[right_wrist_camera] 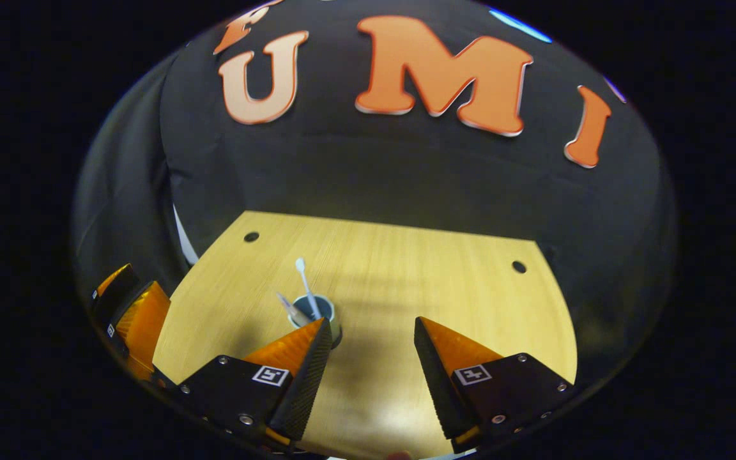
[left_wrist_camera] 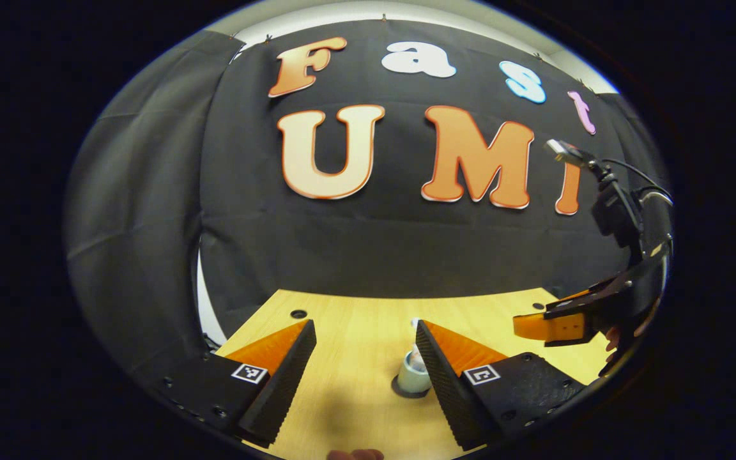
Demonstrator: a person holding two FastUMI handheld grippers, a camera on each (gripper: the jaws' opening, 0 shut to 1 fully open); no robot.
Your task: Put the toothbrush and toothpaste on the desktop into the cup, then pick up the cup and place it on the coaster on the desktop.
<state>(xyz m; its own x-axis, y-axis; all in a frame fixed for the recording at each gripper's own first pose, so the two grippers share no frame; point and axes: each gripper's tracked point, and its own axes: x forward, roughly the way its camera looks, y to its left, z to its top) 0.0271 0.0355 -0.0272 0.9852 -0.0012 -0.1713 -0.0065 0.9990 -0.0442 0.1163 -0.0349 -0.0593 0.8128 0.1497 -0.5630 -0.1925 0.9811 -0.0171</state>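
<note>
Wooden desktop (right_wrist_camera: 406, 268) spans both views, two small holes at its far corners. In the left gripper view the cup (left_wrist_camera: 414, 377) sits on a dark round coaster (left_wrist_camera: 400, 387), just beside my left gripper's (left_wrist_camera: 363, 364) right finger, partly hidden by it. In the right gripper view the same cup (right_wrist_camera: 324, 313) sits behind my right gripper's (right_wrist_camera: 368, 358) left fingertip, with the toothbrush (right_wrist_camera: 305, 281) standing tilted in it and the toothpaste (right_wrist_camera: 290, 308) leaning out beside it.

Both grippers gape wide, holding nothing. Right gripper also shows in the left gripper view, at right, raised above the desktop.

My judgement: both items in the cup, cup looks seated on the coaster, so the task is close to done and the step is a clean retreat. To do it well: keep the jaws spread, lift straight up and back, don't sweep sideways. The left one's finger is close to the cup, and the toothbrush stands tall, so a nudge could tip it.
</note>
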